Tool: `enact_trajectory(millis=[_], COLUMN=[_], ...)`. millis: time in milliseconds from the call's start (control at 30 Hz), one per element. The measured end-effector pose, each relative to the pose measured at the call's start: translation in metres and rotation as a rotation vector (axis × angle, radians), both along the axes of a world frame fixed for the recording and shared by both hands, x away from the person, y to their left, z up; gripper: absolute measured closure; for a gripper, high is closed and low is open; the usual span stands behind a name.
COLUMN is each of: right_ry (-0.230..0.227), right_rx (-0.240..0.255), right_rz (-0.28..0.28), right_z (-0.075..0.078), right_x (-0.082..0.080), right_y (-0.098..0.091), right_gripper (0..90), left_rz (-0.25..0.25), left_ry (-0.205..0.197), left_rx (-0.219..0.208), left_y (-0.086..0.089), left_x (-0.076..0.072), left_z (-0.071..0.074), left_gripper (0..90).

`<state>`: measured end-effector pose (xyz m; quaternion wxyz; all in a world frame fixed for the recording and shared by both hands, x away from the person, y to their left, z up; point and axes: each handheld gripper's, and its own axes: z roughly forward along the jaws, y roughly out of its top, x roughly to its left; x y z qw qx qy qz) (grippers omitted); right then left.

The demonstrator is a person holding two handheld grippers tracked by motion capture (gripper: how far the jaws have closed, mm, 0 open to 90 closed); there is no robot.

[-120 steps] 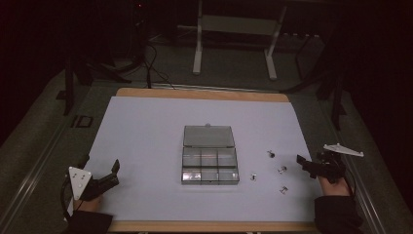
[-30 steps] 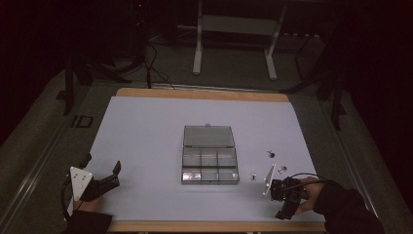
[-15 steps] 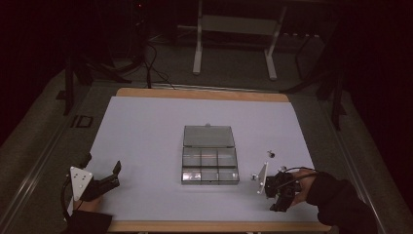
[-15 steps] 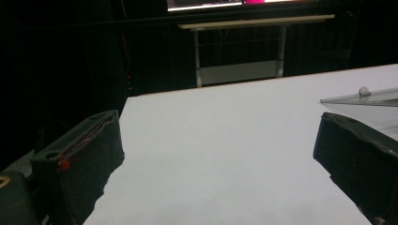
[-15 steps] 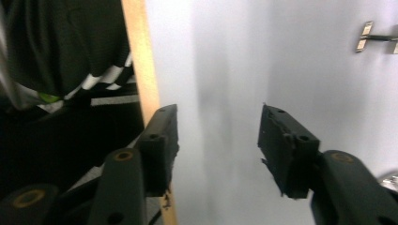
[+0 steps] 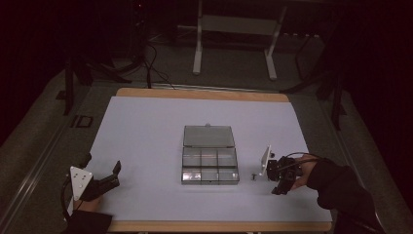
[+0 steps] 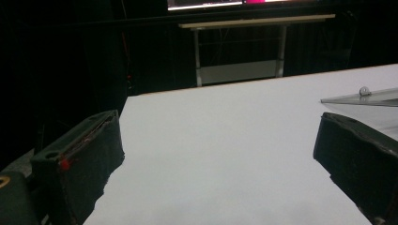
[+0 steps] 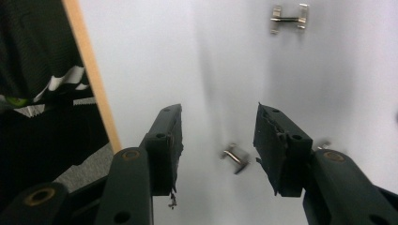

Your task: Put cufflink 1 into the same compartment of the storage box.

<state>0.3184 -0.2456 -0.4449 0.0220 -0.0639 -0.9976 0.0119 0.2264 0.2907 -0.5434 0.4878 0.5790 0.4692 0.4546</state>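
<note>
White table (image 6: 146,126): open clear box (image 6: 210,167), 6 compartments, seemingly empty.

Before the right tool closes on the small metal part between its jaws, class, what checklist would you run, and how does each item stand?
1. Right tool jaws astride the small metal part: ok, not gripping; jaws have just been closing.
2. Part centred between jaws: not ok, nearer one jaw.
3. Compartment box lid open: ok.
4. Left tool open, nothing between jaws: ok.
5. Second metal part outside the jaws: ok.
6. Compartment contents: cannot tell.
</note>
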Motion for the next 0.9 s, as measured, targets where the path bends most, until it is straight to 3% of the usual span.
enact_trajectory(millis=[167, 500, 900], right_ry=[-0.021, -0.066, -0.073], right_rx=[-0.017, -0.007, -0.006], right_rz=[-0.058, -0.069, -0.136], right_z=[0.004, 0.014, 0.005], right_x=[0.019, 0.049, 0.083], right_y=[-0.001, -0.002, -0.007], right_gripper=[50.9, 57.4, 60.1], left_rz=[-0.001, 0.000, 0.002], left_ry=[0.002, 0.001, 0.003], left_rx=[0.001, 0.003, 0.007], left_y=[0.000, 0.000, -0.001], left_x=[0.000, 0.000, 0.000], left_z=[0.000, 0.000, 0.000], left_gripper=[2.8, 2.8, 2.8])
